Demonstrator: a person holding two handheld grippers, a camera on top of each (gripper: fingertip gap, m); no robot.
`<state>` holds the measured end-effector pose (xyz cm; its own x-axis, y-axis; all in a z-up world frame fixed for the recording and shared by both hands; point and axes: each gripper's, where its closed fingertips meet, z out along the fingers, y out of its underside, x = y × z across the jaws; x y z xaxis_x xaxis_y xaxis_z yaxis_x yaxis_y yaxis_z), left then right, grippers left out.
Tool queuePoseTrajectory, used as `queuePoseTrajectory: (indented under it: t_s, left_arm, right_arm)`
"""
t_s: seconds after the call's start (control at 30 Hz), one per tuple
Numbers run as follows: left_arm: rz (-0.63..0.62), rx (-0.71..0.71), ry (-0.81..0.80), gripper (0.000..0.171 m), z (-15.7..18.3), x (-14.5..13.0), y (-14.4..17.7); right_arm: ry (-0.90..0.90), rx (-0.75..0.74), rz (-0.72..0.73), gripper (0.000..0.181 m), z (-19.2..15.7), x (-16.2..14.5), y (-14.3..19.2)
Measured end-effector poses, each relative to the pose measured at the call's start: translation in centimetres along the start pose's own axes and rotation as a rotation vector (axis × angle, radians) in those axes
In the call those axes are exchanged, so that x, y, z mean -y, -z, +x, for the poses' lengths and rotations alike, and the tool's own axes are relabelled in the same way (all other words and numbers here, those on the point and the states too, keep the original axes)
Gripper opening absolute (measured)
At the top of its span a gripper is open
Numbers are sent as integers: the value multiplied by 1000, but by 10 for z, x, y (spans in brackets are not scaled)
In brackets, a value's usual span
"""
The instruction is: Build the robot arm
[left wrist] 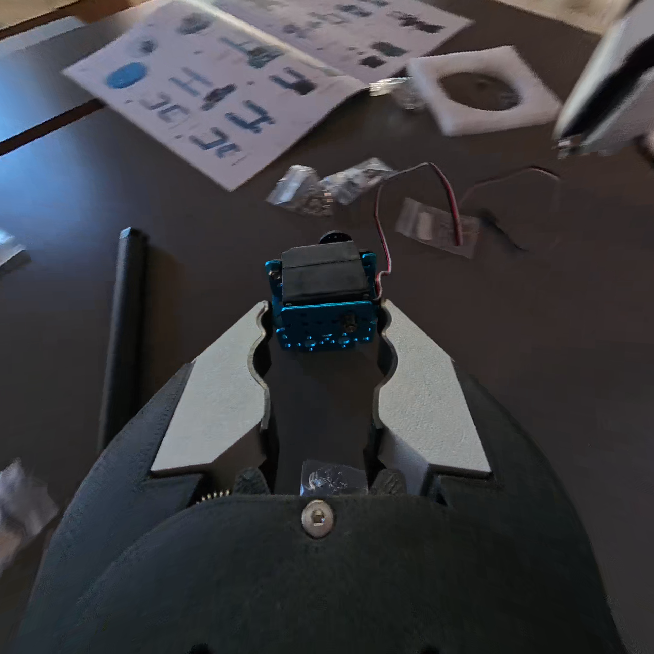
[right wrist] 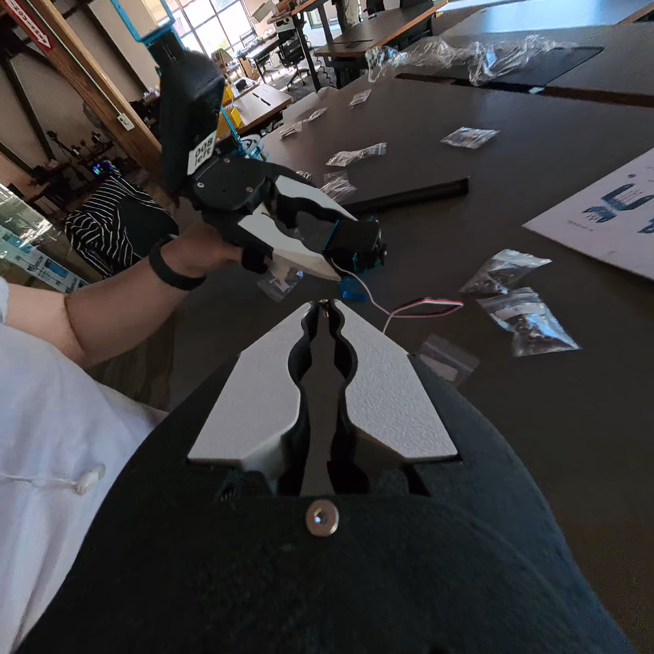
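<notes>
**A:** Where are we with the two tools right now?

**B:** Our left tool (left wrist: 325,308) is partly open, with its jaws closed only as far as the servo (left wrist: 323,279) lets them. It's a black block in a blue metal bracket (left wrist: 318,334), and the fingertips press on the bracket's two sides. From the right wrist view we've got it lifted clear of the bench (left wrist: 513,371), tipped a bit, with the hand (right wrist: 201,251) gripping the tool's handle.

**A:** And the right one?

**B:** Our right tool (right wrist: 323,306) is almost fully closed. There's a small brassy bit (right wrist: 323,305) pinched right at the tips. It looks like a tiny screw, but it's too small for us to be sure. It's just below and near the held servo, not touching it.

**A:** What's around them?

**B:** The servo's red, white and dark wire (right wrist: 421,307) trails down onto the bench. A loose blue piece (right wrist: 352,288) lies just under the servo, between the two tools. Small clear parts bags (right wrist: 523,318) are scattered about and a black bar (left wrist: 124,318) lies off to our left. Further back are a printed sheet (left wrist: 219,88) and a white foam frame (left wrist: 477,88) with a round cutout. The far stuff in the left wrist view is pretty smeared, so we can't say more on it
</notes>
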<state>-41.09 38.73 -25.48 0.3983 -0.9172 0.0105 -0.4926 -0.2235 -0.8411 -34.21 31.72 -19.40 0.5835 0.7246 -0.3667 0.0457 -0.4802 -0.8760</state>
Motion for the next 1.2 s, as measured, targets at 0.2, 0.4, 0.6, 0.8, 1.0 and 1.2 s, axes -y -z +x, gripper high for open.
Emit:
queuePoseTrajectory:
  t_s: [0.2,0.4,0.6,0.8,1.0,1.2]
  left_arm:
    - [8,-318,-194,60,29,-5,8]
    - [-7,-214,-117,92,5,-5,24]
    - [203,108,-42,64,55,33,60]
    - [423,357,-111,24,107,90,51]
    - [447,423,-145,8,120,103,52]
    - [418,423,-138,4,128,97,52]
  right_arm:
    - [-101,95,36,5,-26,-13,-14]
    - [-239,220,145,5,-33,-5,-14]
    - [-495,411,285,5,-39,21,-1]
    - [-612,574,280,4,-53,37,9]
    - [-651,668,240,5,-61,43,18]
    - [-613,683,201,5,-63,33,21]
